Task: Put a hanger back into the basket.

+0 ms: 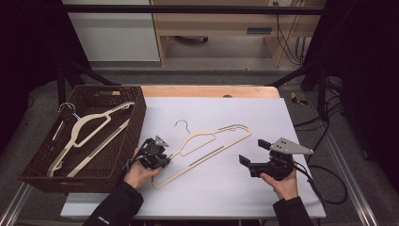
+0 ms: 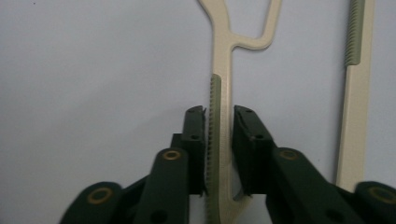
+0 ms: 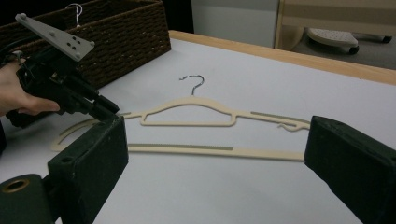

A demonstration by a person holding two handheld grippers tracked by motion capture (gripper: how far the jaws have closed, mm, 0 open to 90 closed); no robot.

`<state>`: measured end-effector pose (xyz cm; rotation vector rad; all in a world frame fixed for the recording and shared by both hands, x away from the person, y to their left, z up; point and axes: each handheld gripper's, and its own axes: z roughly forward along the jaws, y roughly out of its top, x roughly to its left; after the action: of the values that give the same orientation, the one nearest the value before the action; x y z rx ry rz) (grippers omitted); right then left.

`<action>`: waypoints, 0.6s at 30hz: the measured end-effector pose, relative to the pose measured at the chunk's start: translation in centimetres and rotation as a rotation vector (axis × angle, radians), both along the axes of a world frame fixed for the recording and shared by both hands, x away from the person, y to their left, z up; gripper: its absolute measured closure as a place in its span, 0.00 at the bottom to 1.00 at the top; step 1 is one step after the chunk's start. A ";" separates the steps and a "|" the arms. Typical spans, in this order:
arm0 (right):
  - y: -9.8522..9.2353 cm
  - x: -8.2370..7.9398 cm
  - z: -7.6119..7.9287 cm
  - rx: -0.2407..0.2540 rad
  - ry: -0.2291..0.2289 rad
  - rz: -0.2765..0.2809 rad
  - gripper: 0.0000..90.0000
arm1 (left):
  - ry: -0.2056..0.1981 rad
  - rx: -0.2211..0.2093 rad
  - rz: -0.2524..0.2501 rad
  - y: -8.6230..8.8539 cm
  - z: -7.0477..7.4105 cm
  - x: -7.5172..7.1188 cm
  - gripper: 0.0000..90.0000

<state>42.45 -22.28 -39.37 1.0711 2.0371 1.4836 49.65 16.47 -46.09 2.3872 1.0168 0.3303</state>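
Left gripper (image 2: 218, 154) seemingly clamped the table hanger's (image 1: 202, 146) thin arm; right gripper (image 1: 249, 153) gaped empty, so lifting risked the hanger pivoting loose

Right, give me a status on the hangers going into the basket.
Done: one hanger already lies in the basket. In hand: the left gripper has its fingers closed on the shoulder arm of the second hanger, which lies on the table. The right gripper waits open beside it. Left: lifting that hanger into the basket.
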 end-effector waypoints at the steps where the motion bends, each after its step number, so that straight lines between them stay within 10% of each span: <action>1: 0.6 0.3 0.2 -0.001 -0.001 0.009 0.07 | -0.010 0.014 -0.008 -0.1 0.0 -0.2 0.88; 10: 3.9 2.8 -0.1 -0.027 0.019 0.056 0.08 | -0.023 0.003 -0.014 0.1 0.1 -0.3 0.88; 18: 8.1 6.0 -0.4 -0.037 0.038 0.079 0.11 | -0.121 -0.021 -0.007 0.2 2.1 -1.6 0.88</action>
<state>48.48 -14.21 -39.79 1.0230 2.1471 1.4680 48.09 16.70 -43.98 2.3215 0.9515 0.4538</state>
